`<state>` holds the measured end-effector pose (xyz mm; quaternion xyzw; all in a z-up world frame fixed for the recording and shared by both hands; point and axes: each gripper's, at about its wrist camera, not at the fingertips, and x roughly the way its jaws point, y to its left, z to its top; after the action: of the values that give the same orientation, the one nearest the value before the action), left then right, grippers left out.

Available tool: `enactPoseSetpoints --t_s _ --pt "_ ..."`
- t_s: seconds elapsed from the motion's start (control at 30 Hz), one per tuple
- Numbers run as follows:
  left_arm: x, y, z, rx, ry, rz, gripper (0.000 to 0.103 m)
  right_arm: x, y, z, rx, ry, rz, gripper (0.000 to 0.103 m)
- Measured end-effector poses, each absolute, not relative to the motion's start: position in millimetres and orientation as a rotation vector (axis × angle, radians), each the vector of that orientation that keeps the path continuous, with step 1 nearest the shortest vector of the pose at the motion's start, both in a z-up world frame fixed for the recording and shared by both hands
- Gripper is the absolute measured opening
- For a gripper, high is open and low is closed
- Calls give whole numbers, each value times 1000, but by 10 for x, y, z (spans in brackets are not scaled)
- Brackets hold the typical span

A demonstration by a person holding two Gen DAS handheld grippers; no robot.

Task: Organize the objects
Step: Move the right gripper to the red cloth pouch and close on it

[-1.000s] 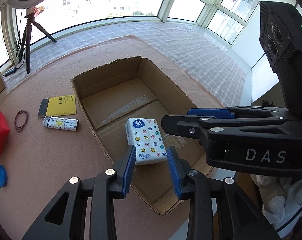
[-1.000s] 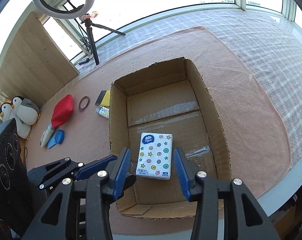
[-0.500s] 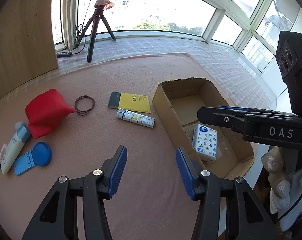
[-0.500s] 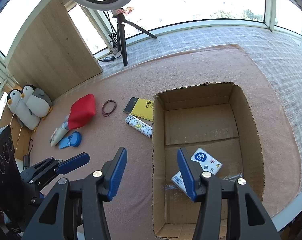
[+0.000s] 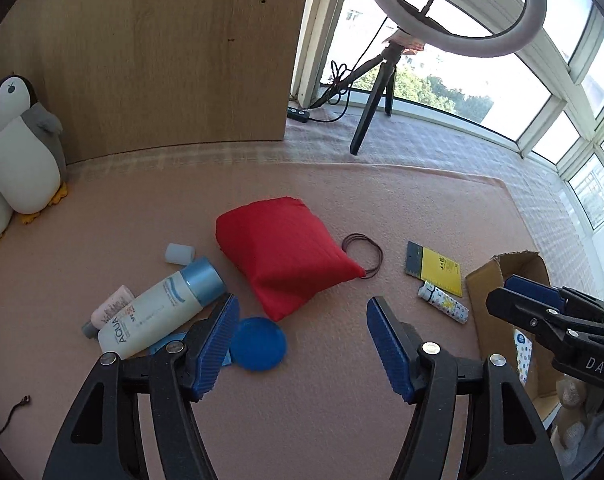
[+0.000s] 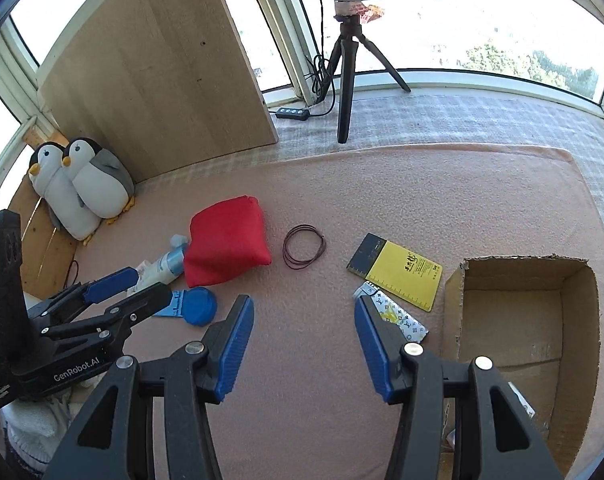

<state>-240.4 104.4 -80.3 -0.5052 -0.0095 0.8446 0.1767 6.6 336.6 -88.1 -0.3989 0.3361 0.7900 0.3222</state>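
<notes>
My left gripper (image 5: 302, 332) hovers over the pink mat with its jaws opening and nothing between them. Just ahead lie a red pouch (image 5: 281, 252), a blue round lid (image 5: 257, 343) and a white sunscreen bottle (image 5: 157, 312). My right gripper (image 6: 304, 332) stands open and empty too, above bare mat. A patterned tube (image 6: 398, 316) lies by its right finger, beside a yellow notebook (image 6: 402, 274). A loop of dark hair bands (image 6: 304, 246) rests near the pouch (image 6: 225, 242). The cardboard box (image 6: 522, 320) sits at the right, with the tissue pack (image 5: 522, 354) inside it.
Two plush penguins (image 6: 81, 184) lean against a wooden board (image 6: 161, 64) at the back left. A ring light on a tripod (image 6: 348, 64) stands behind the mat, with a cable and switch beside it. Windows curve round the back.
Both grippers have swung left, away from the box and the tissue pack in it, to the scattered items. The left jaws have spread much wider; the right ones have widened slightly.
</notes>
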Motion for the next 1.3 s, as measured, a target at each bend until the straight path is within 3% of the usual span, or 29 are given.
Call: enactPoseSetpoints --t_s 0.7,1.13,1.3 --pt "-3903 1140 -1509 -1624 -119 2360 69 85 3281 -1070 -1048 982 2021 49" --pt "-3718 1587 -1797 -1639 151 2280 66 303 3279 -967 -992 969 2009 49" --pt "-3473 1698 -1802 -1622 170 2251 65 304 3268 -955 -993 971 2014 49"
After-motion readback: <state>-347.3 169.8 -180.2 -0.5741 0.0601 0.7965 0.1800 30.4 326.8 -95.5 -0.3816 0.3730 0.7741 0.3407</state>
